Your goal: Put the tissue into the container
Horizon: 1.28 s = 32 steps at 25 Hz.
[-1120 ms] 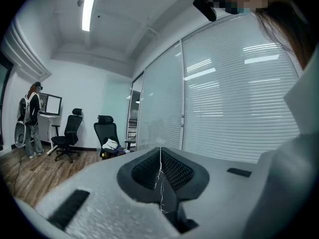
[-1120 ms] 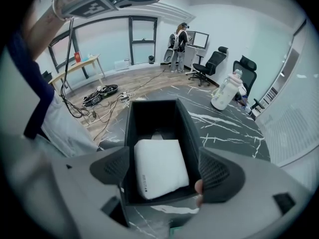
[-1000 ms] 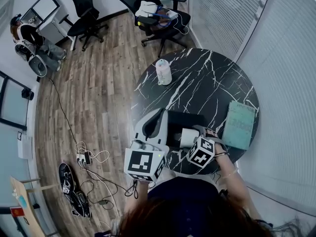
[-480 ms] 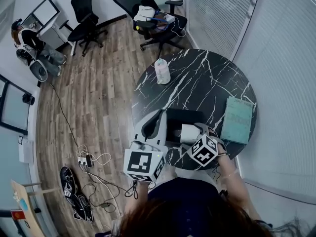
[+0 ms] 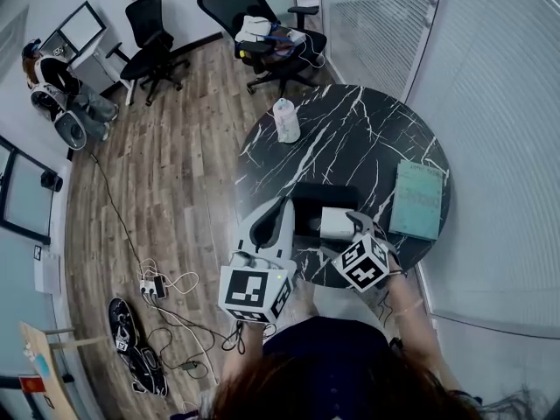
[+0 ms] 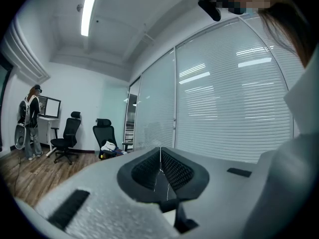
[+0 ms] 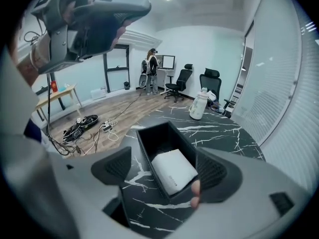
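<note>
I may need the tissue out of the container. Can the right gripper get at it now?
Probably yes. The right gripper is open, its jaws either side of the container's near end, and the tissue lies uncovered inside, straight ahead. The walls may leave little room, though.

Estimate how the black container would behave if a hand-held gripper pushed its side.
The black container looks rigid: its thin walls stand straight. With only the white tissue pack in it, it is probably light. On the glossy marble table it would likely slide rather than tip, being long and low.
</note>
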Available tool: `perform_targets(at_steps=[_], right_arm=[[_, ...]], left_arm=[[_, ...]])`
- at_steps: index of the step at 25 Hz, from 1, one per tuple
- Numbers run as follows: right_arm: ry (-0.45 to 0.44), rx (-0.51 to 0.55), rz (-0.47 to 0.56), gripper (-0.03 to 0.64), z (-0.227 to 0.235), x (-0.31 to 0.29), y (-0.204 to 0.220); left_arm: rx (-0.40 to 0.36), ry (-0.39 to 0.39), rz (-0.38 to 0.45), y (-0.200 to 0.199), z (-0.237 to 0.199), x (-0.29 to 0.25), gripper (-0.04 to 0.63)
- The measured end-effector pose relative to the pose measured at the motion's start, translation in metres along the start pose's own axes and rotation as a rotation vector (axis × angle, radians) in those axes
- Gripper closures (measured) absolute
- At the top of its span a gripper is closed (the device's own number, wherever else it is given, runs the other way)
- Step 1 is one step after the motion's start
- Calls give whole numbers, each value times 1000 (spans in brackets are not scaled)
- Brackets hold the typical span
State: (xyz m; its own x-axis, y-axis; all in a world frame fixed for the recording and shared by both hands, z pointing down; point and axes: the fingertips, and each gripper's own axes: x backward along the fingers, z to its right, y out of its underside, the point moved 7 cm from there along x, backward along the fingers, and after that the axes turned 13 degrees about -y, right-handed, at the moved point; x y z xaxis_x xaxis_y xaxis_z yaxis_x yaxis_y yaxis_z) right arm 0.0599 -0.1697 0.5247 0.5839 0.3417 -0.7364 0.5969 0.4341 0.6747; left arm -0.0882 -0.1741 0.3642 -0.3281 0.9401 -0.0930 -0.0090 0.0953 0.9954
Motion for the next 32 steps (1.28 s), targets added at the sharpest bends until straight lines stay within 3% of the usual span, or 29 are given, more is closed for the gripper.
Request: perform_targets(at_steps=[10,11,13,14,16,21,32], right_arm=[[99,-24,68,214,-34,30,1],[125,-24,79,237,-38,34,1],[196,-19,101,390,-45,43,1],[218,-15,106,414,-49,46,2],[224,-16,111,387,-59,50,4],[246,-38,141,407,-84,63,5],[372,-106,352,532,-140,105,-9]], left_arm=[[5,22,21,-2,7,47,565],[5,26,23,-2,8,52,565],[5,33,28,-2,10,62,565],[5,36,30,-3,10,67,565],[5,40,34,-2,11,77,564],[6,44,38,0,10,106,564],[-9,69,62,5,5,161,565]])
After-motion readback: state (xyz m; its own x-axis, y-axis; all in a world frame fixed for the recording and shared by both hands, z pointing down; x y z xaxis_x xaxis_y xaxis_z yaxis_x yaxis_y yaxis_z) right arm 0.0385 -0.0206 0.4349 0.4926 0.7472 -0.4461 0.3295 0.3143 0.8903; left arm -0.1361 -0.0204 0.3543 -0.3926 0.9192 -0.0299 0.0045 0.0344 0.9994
